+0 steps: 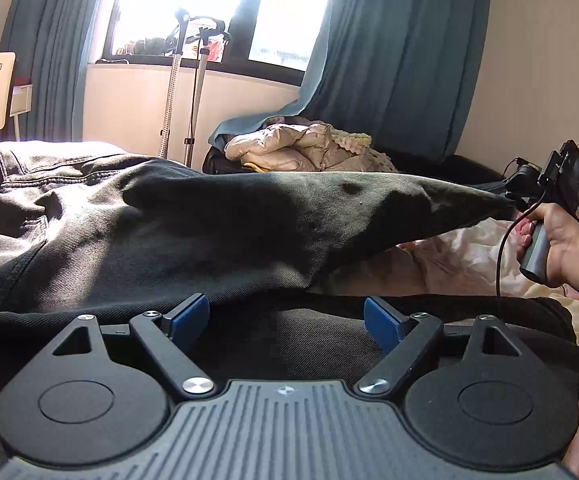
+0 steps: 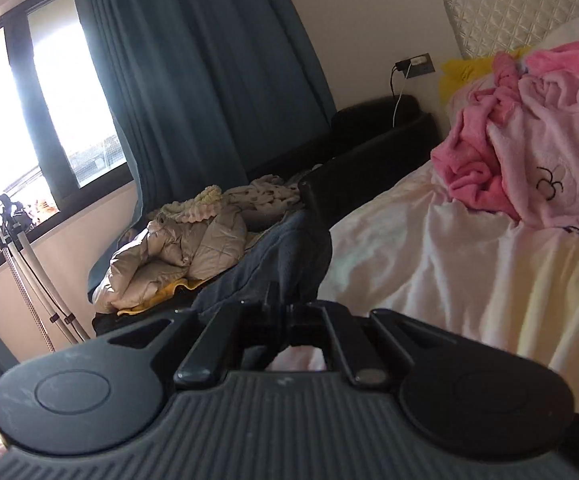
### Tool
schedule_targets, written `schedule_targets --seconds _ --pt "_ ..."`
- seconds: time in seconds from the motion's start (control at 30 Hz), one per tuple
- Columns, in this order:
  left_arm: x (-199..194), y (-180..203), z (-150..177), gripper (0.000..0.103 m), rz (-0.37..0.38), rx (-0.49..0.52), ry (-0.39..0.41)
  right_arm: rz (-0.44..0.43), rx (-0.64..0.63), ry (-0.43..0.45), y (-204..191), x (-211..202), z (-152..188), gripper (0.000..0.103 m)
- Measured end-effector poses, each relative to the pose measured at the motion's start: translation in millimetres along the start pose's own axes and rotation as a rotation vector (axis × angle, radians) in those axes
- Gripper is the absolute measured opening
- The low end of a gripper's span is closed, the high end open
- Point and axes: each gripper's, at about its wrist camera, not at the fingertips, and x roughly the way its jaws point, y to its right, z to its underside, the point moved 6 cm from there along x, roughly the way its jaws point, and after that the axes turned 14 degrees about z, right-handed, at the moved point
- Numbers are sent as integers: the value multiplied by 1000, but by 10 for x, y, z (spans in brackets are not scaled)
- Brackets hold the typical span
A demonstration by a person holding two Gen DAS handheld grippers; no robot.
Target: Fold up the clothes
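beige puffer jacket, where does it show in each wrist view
Left wrist view: the beige puffer jacket lies centre, just above the raised dark jeans, below the teal curtain.
Right wrist view: the beige puffer jacket lies left of centre, at the foot of the teal curtain.
Shared landmark: the teal curtain by the window.

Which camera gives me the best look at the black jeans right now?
The left wrist view: the black jeans spread across it, one leg stretched toward the right gripper. The right wrist view shows only a dark bunch of fabric at its shut jaws.
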Motion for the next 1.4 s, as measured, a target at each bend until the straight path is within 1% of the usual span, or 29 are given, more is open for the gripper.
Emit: schedule_targets --seconds 0.03,0.1,0.2,0.27,0.33,0.37,0.4,0.53,0.6,0.67,0.73,0.77,0.83,0.9,0.93,0.97,1.0,1.03,1.23,1.4 --pt "-2 32 7 87 10 4 -5 22 -3 -37 195 35 71 3" --pt "0 67 31 87 18 6 -14 48 35 -126 558 104 318 3" --pt "5 95 72 87 10 18 -27 78 134 -288 991 215 720 5" --pt "11 101 86 87 5 18 -32 65 196 -322 1092 239 816 5" --pt "21 99 94 87 2 16 -35 63 177 -309 1017 233 747 4" --pt "34 96 100 87 0 18 -38 61 161 -299 940 225 664 4" --pt "49 94 106 87 -3 22 -40 39 159 -269 864 194 535 3" --pt "115 101 142 87 -6 22 -59 -87 202 -58 606 -115 -118 3" --pt "128 118 162 87 -2 29 -66 -96 201 -15 616 -167 -286 3" --pt "137 138 180 87 2 38 -73 -68 170 -20 765 -132 -232 3" --pt "143 158 196 87 7 46 -77 1 166 -70 1081 -52 10 3" --pt "143 169 201 87 9 49 -77 37 166 -104 1241 -6 147 3" --pt "144 189 211 87 13 56 -77 111 181 -219 1559 116 501 4" --pt "145 205 219 87 16 61 -77 106 257 -272 1747 133 695 8" --pt "146 208 219 87 16 63 -77 105 282 -292 1815 134 763 12" --pt "149 209 217 87 15 64 -76 107 269 -292 1801 113 741 16" --pt "155 209 215 87 12 64 -76 114 250 -294 1781 86 716 29" --pt "163 207 213 87 9 65 -75 128 212 -300 1749 30 681 33" --pt "187 200 243 87 -8 47 -84 101 37 -266 1688 -504 512 37" --pt "160 252 284 87 -8 1 -112 22 -76 -254 1683 -1229 571 37"
